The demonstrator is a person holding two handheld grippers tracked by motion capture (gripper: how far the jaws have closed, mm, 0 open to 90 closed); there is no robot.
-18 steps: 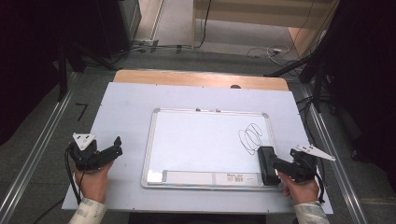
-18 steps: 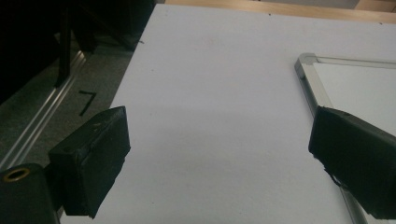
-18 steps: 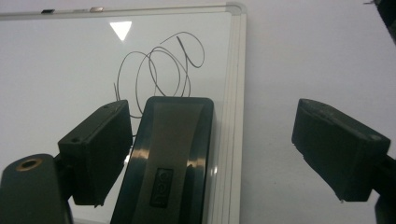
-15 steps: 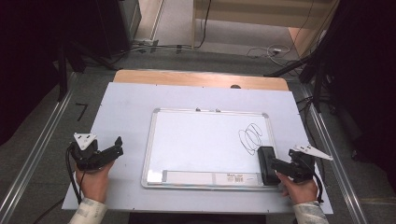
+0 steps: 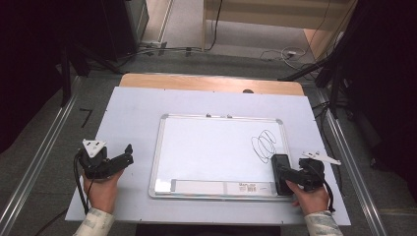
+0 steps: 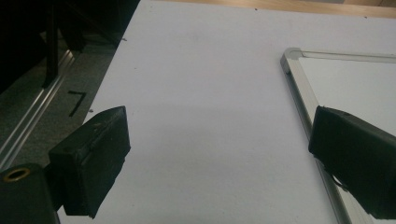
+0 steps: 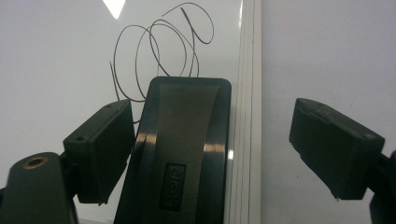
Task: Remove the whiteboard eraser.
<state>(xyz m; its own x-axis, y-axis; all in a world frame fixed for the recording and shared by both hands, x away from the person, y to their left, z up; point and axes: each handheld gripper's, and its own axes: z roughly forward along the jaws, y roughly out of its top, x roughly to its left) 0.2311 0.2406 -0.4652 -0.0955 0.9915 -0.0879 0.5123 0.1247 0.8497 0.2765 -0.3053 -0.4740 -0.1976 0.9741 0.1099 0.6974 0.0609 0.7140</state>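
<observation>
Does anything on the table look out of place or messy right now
Only the black pen scribble of looping lines near the right edge of the white metal-framed whiteboard. The black rectangular eraser lies flat just below it, between the right gripper's open fingers.

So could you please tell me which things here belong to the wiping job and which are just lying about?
In the job:
- black eraser
- whiteboard
- scribble
- right gripper, open around the eraser

Lying about:
- left gripper, open and idle
- white table mat

high view down over the whiteboard [image 5: 216,147]; both gripper views low, close, sharing its frame edge
</observation>
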